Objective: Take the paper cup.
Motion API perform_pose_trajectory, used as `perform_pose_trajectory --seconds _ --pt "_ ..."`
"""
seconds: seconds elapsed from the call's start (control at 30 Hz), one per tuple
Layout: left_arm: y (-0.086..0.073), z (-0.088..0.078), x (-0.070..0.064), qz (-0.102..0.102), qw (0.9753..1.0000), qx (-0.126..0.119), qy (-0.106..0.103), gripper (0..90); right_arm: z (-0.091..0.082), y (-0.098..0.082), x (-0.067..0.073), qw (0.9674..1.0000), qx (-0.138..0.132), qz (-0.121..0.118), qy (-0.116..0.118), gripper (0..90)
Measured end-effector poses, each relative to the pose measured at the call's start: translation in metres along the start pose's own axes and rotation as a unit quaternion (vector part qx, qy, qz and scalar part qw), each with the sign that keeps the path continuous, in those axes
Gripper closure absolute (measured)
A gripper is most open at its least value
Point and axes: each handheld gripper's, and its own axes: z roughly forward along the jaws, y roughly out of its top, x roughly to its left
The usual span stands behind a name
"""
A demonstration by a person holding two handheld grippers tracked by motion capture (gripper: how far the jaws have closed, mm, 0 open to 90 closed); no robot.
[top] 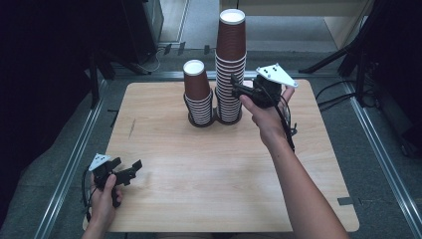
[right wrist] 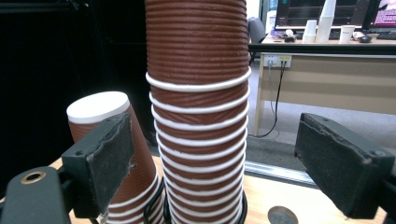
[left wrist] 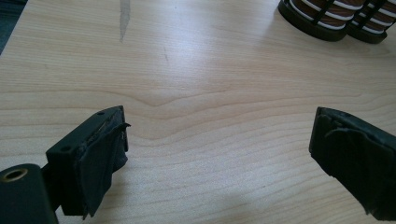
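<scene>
Cups in two upside-down brown paper stacks stand at the far middle of the wooden table [top: 164,149], each in a black ring base: a taller stack [top: 230,69] and, touching its left side, a shorter stack [top: 198,94]. Held level in the person's right hand [top: 266,117], the right gripper [top: 235,85] has its tips at the taller stack's right side, jaws apart; in the right gripper view that stack [right wrist: 198,116] stands beyond them, not clamped. At the near left corner the left gripper [top: 130,168] rests low over bare wood, well apart from the cups, jaws spread wide with nothing between.
</scene>
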Motion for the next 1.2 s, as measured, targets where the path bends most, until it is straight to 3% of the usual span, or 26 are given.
perform_pose_trajectory --seconds 0.6,1.0,1.2 --pt "0.0 0.0 0.0 0.001 1.0 0.0 -0.001 4.6 0.021 0.028 0.016 0.9998 -0.013 -0.011 0.006 12.0" --pt "0.0 0.0 0.0 -0.001 1.0 0.0 -0.001 4.6 0.042 0.038 0.023 0.9998 -0.015 -0.008 -0.008 10.2" --pt "0.0 0.0 0.0 -0.001 1.0 -0.001 -0.001 4.6 0.059 0.04 0.023 0.9995 -0.01 -0.004 -0.03 10.1"
